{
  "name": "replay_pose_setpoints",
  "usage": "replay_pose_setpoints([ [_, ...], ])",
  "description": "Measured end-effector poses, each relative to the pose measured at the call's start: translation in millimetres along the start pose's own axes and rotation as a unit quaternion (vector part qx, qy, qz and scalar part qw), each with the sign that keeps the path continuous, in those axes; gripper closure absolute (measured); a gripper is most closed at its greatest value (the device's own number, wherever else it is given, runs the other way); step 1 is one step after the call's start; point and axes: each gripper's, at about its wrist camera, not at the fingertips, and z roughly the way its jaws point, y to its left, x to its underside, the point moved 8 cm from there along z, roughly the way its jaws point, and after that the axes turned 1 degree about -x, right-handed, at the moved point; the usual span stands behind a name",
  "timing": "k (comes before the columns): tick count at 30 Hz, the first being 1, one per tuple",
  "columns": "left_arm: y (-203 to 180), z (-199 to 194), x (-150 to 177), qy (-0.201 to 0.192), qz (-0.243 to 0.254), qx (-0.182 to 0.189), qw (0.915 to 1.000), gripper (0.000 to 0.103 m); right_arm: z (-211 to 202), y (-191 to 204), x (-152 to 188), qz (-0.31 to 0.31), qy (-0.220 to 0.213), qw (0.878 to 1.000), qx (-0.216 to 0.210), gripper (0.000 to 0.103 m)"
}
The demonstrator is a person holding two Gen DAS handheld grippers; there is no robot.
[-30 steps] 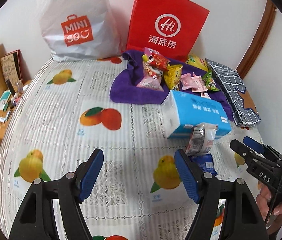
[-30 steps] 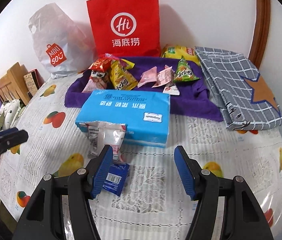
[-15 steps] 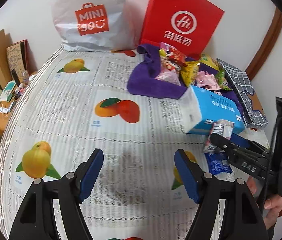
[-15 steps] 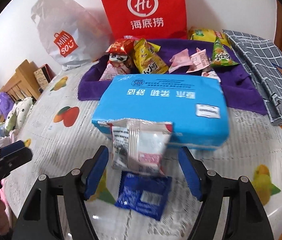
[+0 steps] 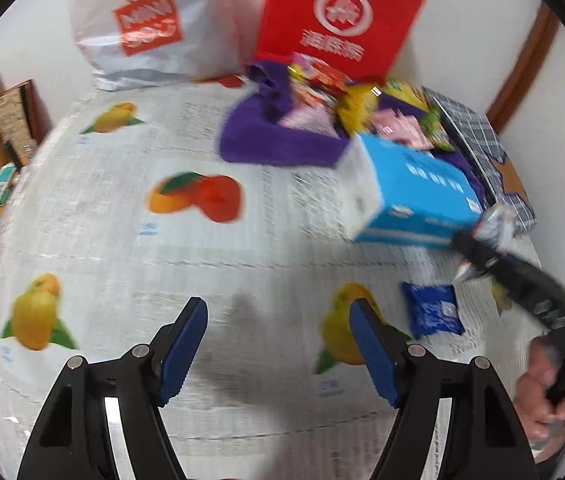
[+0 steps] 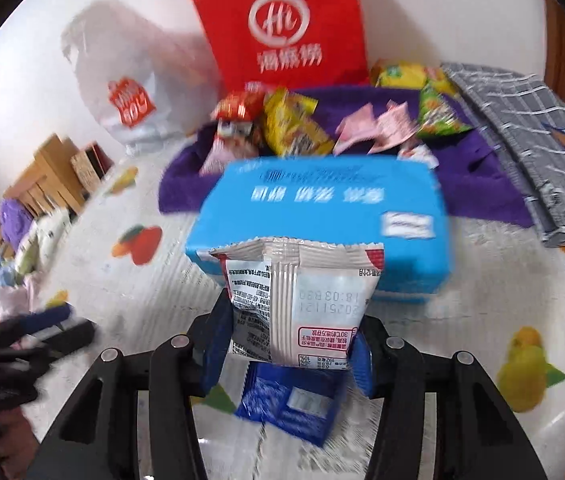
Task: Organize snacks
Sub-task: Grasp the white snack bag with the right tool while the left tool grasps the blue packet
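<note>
White snack packet (image 6: 296,304): crinkled glossy film, crimped serrated top seam, centre back seam, red corners, small black print and an upside-down date stamp; stands between the blue pads of the right gripper (image 6: 286,344), whose jaws are closing on it, pads at its sides, in front of the tissue pack (image 6: 322,216). Blue sachet (image 6: 294,404): flat foil, white label, lying on the tablecloth (image 6: 482,320) under the packet. Tissue pack: soft blue plastic brick, white Chinese characters, blurred. Behind it, purple towel (image 6: 478,176), plush, carrying yellow, red, pink and green snack bags. Red paper bag (image 6: 282,28): white "Hi" roundel, Chinese characters. White plastic bag (image 5: 150,28): orange "MINISO" logo. Grey checked cloth (image 6: 522,120), folded. Tablecloth: ribbed, lace-patterned, printed with fruit. Left gripper (image 5: 278,344): jaws apart, nothing between them, over bare tablecloth.
</note>
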Motion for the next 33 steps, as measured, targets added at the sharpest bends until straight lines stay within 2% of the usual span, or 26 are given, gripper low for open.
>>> replay_pose_setpoints([
  [2,-13.9,8.2,5.6,0.01,0.009,0.013,0.9998,0.031,-18.1,-11.2,-3.7,0.003,-0.015,1.0,0.003,0.052],
  [8,-58.9,34.0,20.6,0.042,0.001,0.097,0.9943,0.03,-58.1,-57.7,4.9,-0.001,-0.038,0.998,0.049,0.051],
  [10,-69.6,36.1,20.1,0.034,0.008,0.097,0.9947,0.027,-66.4,-75.1,13.7,0.005,-0.037,0.997,0.065,0.051],
  [14,-96.3,43.7,18.2,0.045,0.012,0.121,0.9916,0.016,-78.9,-106.6,32.2,0.024,-0.033,0.995,0.088,0.051],
  [16,-106.7,48.1,15.4,0.048,0.018,0.108,0.9929,0.014,-82.1,-120.0,40.9,0.032,-0.029,0.994,0.1,0.051],
  [17,-113.0,51.5,15.0,0.049,0.027,0.088,0.9945,0.013,-82.9,-125.0,43.9,0.036,-0.027,0.994,0.102,0.051],
  [19,-122.2,56.6,18.0,0.046,0.053,0.035,0.997,0.013,-85.1,-135.6,49.8,0.047,-0.023,0.993,0.103,0.051],
  [21,-132.9,62.6,23.9,0.031,0.089,-0.031,0.995,0.013,-84.7,-143.1,53.8,0.056,-0.02,0.993,0.102,0.051],
  [22,-134.6,63.6,24.9,0.023,0.1,-0.048,0.9935,0.013,-84.3,-146.5,56.3,0.061,-0.018,0.993,0.102,0.051],
  [26,-139.2,57.0,23.4,-0.008,0.106,-0.04,0.9935,0.046,-82.1,-151.3,64.9,0.063,-0.009,0.993,0.103,0.051],
  [28,-134.3,55.0,22.1,-0.006,0.106,-0.032,0.9938,0.053,-80.1,-149.7,67.0,0.062,-0.005,0.993,0.102,0.051],
  [29,-129.6,53.7,20.8,-0.006,0.105,-0.029,0.994,0.06,-78.8,-148.5,67.2,0.061,-0.003,0.993,0.102,0.051],
  [33,-114.3,44.6,23.1,0.005,0.084,0.008,0.9965,0.061,-73.0,-135.7,64.7,0.052,0.002,0.994,0.098,0.051],
])
